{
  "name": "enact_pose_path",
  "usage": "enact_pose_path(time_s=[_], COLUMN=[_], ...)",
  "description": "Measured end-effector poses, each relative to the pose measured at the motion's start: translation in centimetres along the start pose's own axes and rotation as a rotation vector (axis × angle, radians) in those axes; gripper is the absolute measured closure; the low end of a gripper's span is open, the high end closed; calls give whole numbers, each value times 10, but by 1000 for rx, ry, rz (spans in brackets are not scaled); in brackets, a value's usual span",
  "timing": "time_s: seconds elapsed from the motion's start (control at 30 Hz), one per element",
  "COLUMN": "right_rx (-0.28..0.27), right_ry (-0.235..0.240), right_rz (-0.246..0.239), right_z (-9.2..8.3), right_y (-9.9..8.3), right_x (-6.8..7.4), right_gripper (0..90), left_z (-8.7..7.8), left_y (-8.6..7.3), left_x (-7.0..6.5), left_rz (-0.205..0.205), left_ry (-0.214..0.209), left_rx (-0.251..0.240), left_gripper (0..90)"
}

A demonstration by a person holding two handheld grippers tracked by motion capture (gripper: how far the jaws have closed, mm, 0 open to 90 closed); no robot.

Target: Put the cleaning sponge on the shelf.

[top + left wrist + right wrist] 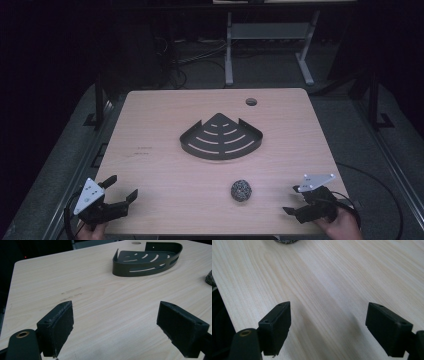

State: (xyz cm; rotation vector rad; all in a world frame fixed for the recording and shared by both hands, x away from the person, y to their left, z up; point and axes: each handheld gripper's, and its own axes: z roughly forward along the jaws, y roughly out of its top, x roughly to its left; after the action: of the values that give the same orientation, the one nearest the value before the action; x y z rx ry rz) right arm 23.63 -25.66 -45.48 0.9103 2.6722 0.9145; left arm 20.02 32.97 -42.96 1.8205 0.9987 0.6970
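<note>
1. Corner basket (221, 137), a dark metal quarter-round tray with curved slots in its floor and a low wall, is seen at the middle of the bench (160, 125); its square corner points to the far edge and its rounded front faces the person.
2. In the left gripper view the basket (147, 261) is shown with a long slot cut through its curved wall and a small hole in a raised back panel.
3. A small speckled ball (241, 190), black and white with a rough, knitted-looking surface, is seen nearer the person than the basket and slightly to its right, apart from it.
4. The bench is of pale wood-grain laminate; a round cable hole (251, 102) is set beyond the basket, and faint dark scuffs (142, 151) lie to the basket's left.
5. The left claw (121, 188) is held released, jaws wide apart, well to the basket's near left.
6. The right claw (294, 200) is likewise released, to the basket's near right, just beyond the ball.
7. No legible writing is seen.
</note>
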Motion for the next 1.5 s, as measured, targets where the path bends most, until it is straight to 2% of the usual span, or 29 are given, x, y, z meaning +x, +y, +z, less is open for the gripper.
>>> enact_pose_path(time_s=[0.7,1.5], right_rx=[4,51], right_ry=[21,54], right_rz=[-47,-99], right_z=[4,16], right_y=[12,29], right_x=[10,19], right_gripper=[200,198], left_z=[-2,-4], left_y=[0,0], left_x=[-1,-2], left_rz=[2,6], left_ry=[6,9], left_rx=[-3,-5], left_gripper=[133,132])
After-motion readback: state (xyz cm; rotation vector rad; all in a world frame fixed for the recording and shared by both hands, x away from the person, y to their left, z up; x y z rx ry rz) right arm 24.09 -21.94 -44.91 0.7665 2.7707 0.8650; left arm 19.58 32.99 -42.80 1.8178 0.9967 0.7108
